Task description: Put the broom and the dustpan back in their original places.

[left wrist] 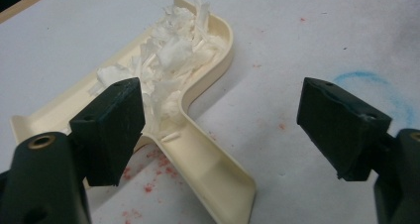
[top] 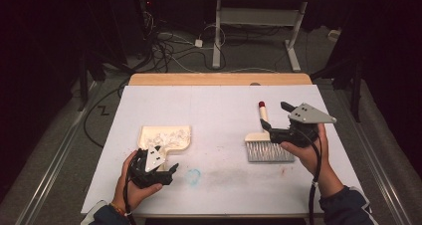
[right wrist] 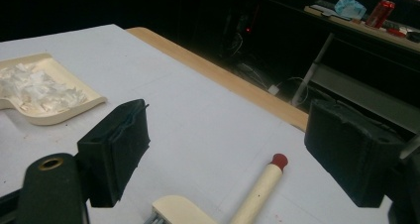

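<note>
White sheet-covered table (top: 219, 110) with a bare wooden strip along its far edge; faint blue circle mark (top: 193, 175) near centre-front. Cream plastic dustpan (top: 166, 135) lies left of centre, its tray heaped with white shredded scraps (left wrist: 168, 60), and the left gripper (top: 171, 169), held in the left hand (top: 134, 185), hovers just near of it with jaws spread wide around the pan's handle, gripping nothing. Right of centre lies a cream hand brush with grey bristles (top: 266, 148) and a red-tipped handle (right wrist: 262, 184); the right gripper (top: 273, 118), in the right hand (top: 306, 153), sits over that handle with jaws wide apart, not closed on it.
</note>
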### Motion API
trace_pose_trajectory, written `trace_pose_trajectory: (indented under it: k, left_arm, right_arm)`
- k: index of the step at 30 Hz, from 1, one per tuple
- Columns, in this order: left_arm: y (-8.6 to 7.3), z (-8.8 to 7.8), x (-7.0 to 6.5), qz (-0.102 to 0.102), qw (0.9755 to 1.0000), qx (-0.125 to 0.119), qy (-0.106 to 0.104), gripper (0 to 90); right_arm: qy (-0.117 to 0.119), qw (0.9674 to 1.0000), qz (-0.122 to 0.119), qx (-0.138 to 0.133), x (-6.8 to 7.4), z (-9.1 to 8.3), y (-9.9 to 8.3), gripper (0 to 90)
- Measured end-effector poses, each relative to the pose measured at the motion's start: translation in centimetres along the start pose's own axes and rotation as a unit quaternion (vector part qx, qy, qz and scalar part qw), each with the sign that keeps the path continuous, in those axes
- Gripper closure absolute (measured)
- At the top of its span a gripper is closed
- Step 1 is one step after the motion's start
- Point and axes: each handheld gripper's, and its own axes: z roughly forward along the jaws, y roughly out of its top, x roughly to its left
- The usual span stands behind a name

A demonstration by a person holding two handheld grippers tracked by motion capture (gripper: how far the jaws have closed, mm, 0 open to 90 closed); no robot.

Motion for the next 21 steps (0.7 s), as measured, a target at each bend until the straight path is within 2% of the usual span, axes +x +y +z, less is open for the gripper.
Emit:
trace_pose_trajectory:
  k: [3,5,7,11,15,21]
  left_arm:
    - [0.0,0.1,0.0,0.009,1.0000,-0.001,0.002,18.2]
    - [0.0,0.0,-0.1,0.004,1.0000,0.001,-0.002,18.1]
    - [0.1,0.0,0.0,0.011,0.9999,-0.003,0.003,18.2]
    - [0.0,-0.1,0.0,0.010,0.9999,-0.005,0.001,18.2]
    - [0.0,-0.1,0.0,0.013,0.9999,-0.003,0.000,18.2]
    - [0.1,-0.1,-0.1,0.014,0.9999,-0.004,0.000,18.1]
  right_arm:
    - [-0.002,1.0000,-0.006,0.002,0.2,-0.4,-0.1,18.1]
    - [-0.001,1.0000,-0.007,-0.002,0.3,-0.6,-0.2,18.3]
    - [0.000,1.0000,-0.008,0.001,0.3,-0.8,-0.3,18.3]
    - [-0.003,0.9999,-0.014,0.002,0.4,-1.3,-0.4,18.5]
    - [0.006,0.9999,-0.012,0.007,0.5,-1.7,-0.6,18.8]
    - [0.002,0.9997,-0.022,0.014,0.8,-2.4,-1.1,18.9]
